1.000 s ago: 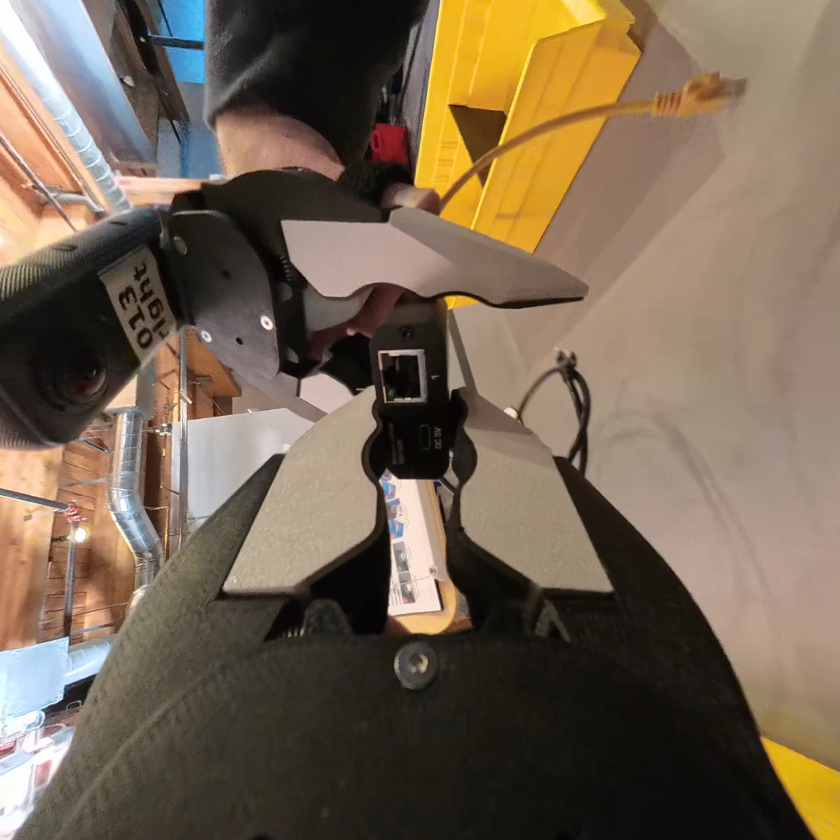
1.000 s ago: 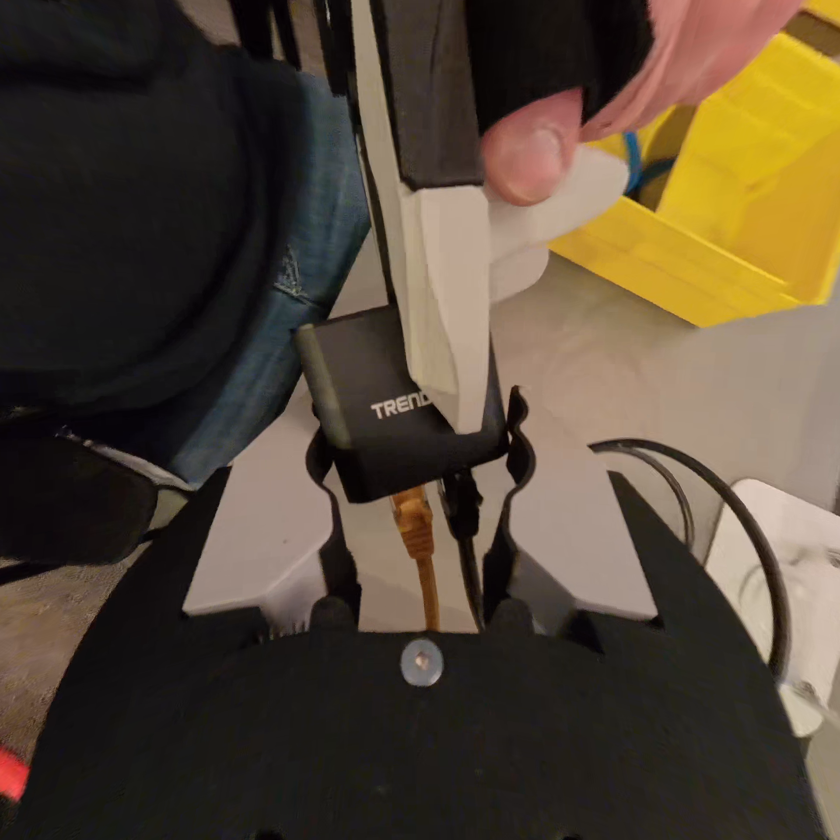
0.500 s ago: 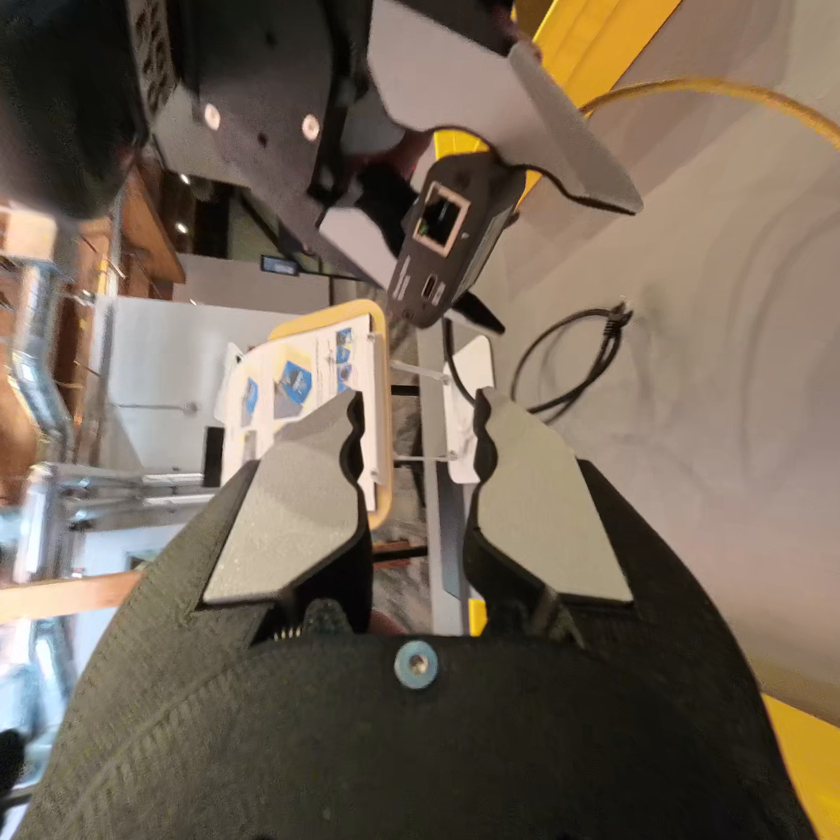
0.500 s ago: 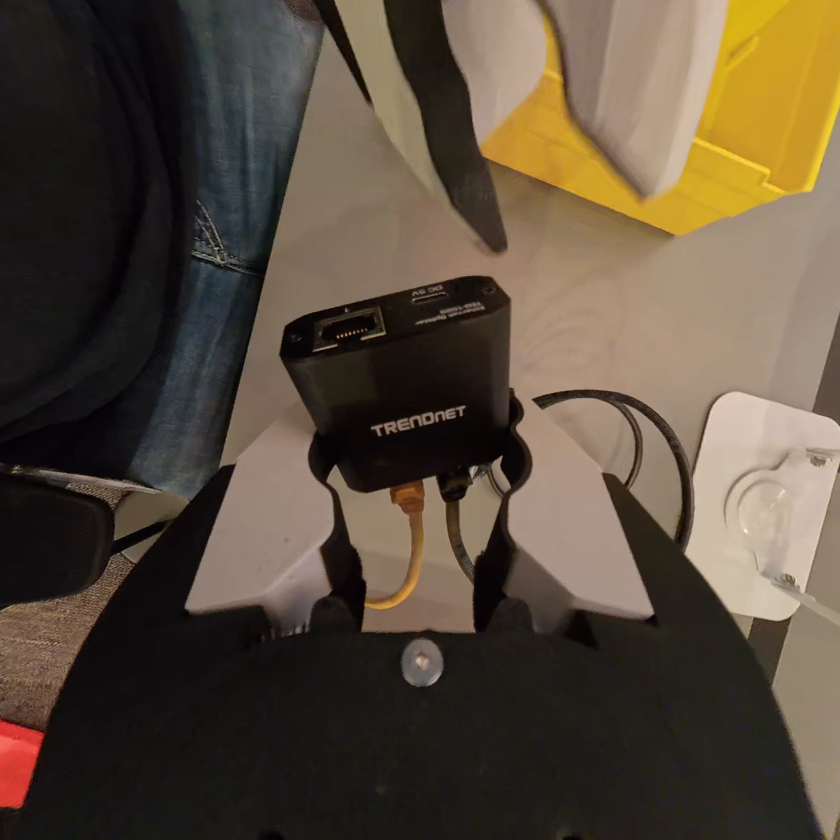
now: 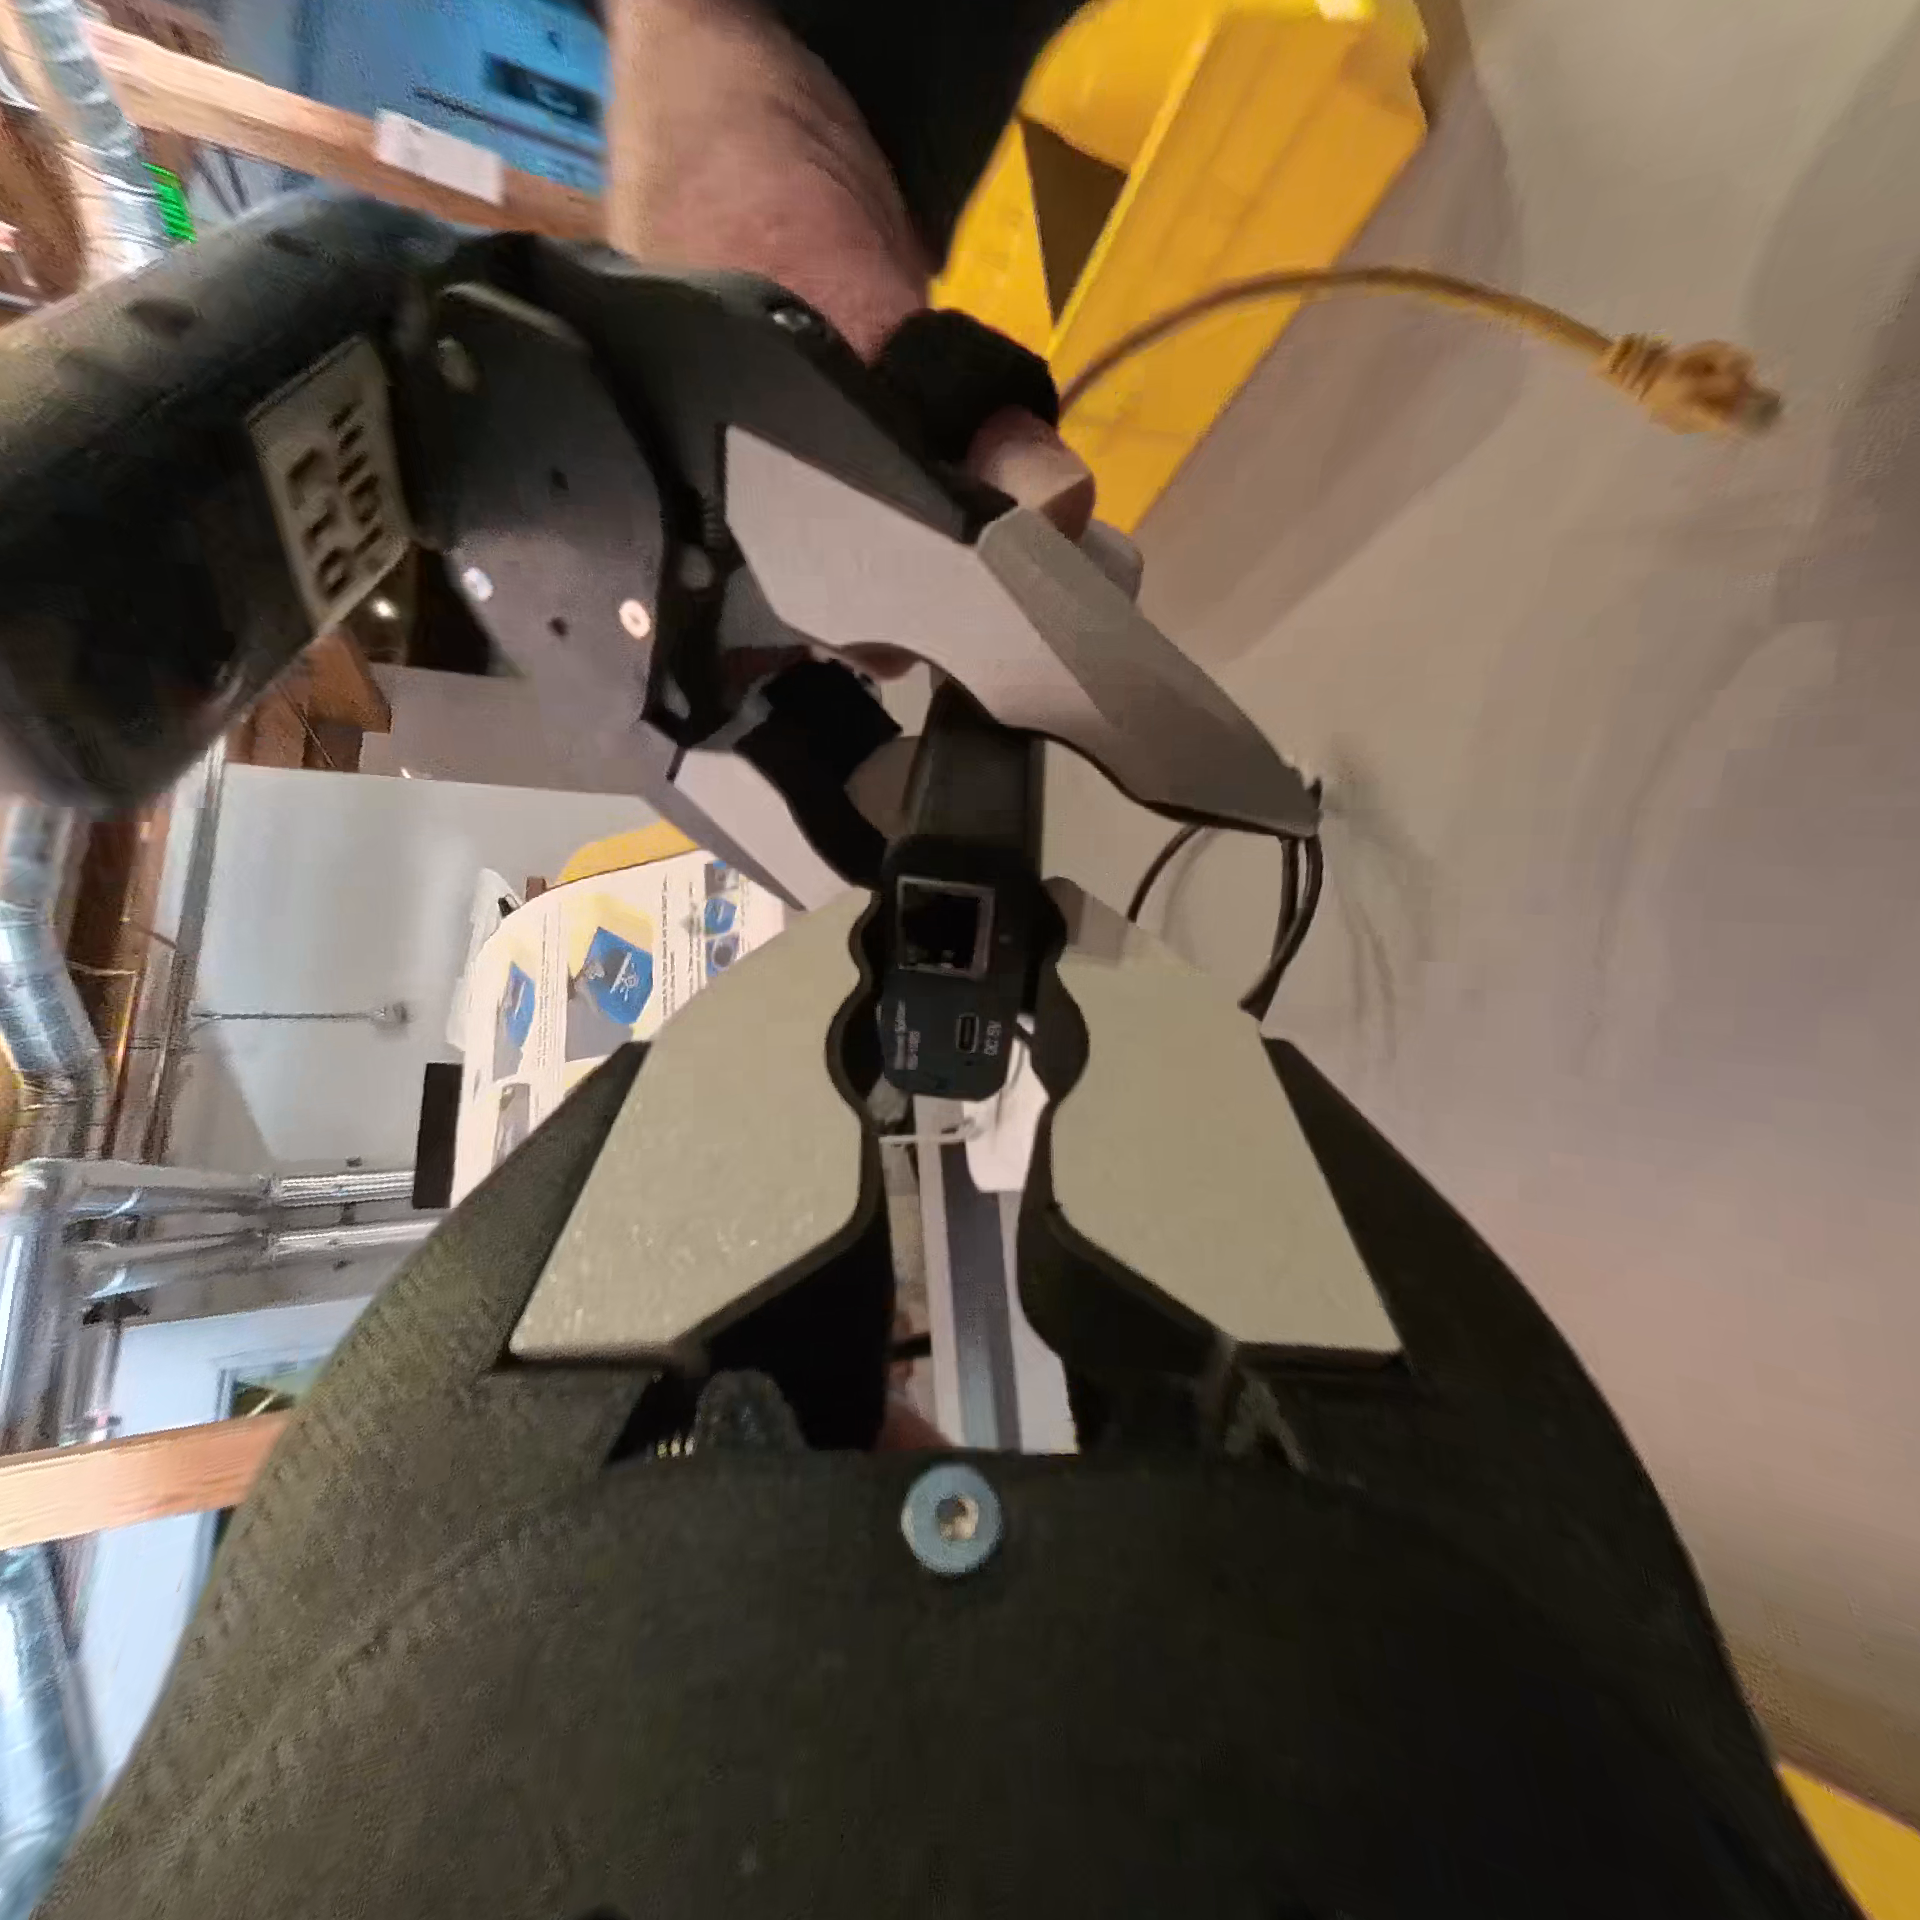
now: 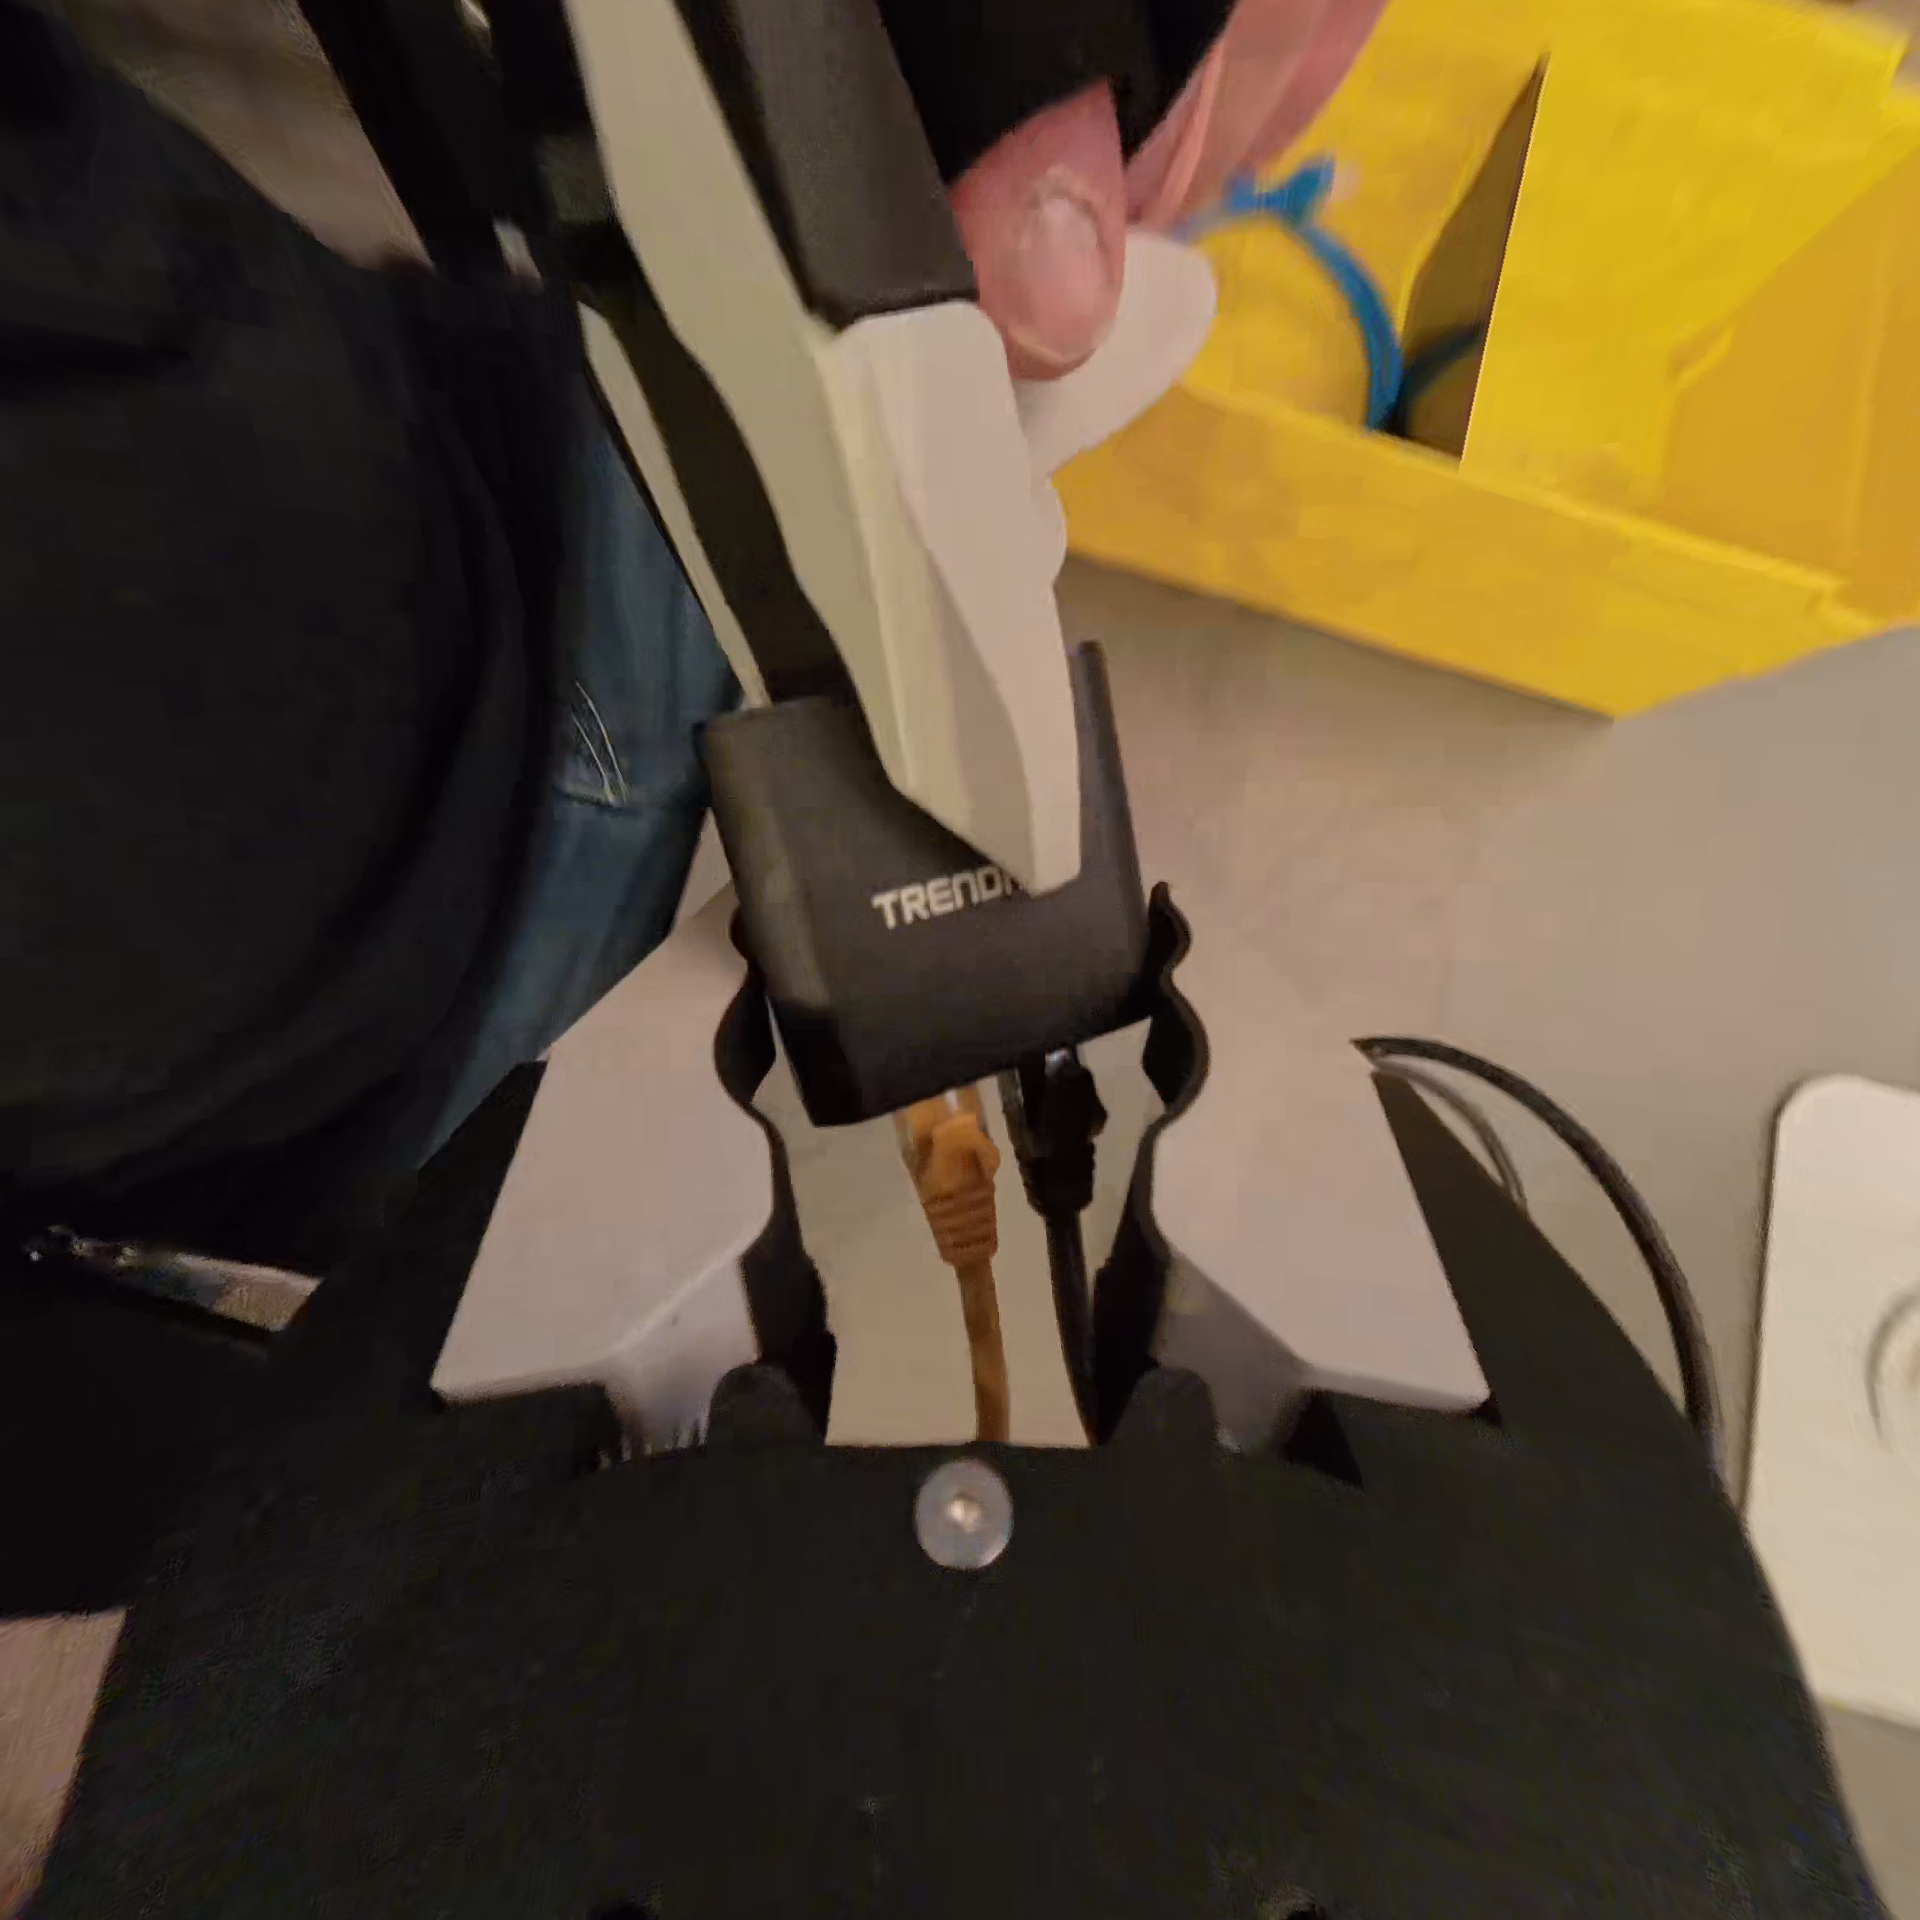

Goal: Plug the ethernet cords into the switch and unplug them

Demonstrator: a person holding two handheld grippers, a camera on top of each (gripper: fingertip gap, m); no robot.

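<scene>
While both my grippers' fingers clamp the black switch (image 6: 935,935), the yellow bin (image 6: 1507,540) holds a blue cord (image 6: 1361,312).

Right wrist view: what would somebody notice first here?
A small black switch sits mid-picture, gripped by both the right gripper and the left gripper. An orange cord and a black cord plug into its near end. A bright yellow bin stands behind.
</scene>
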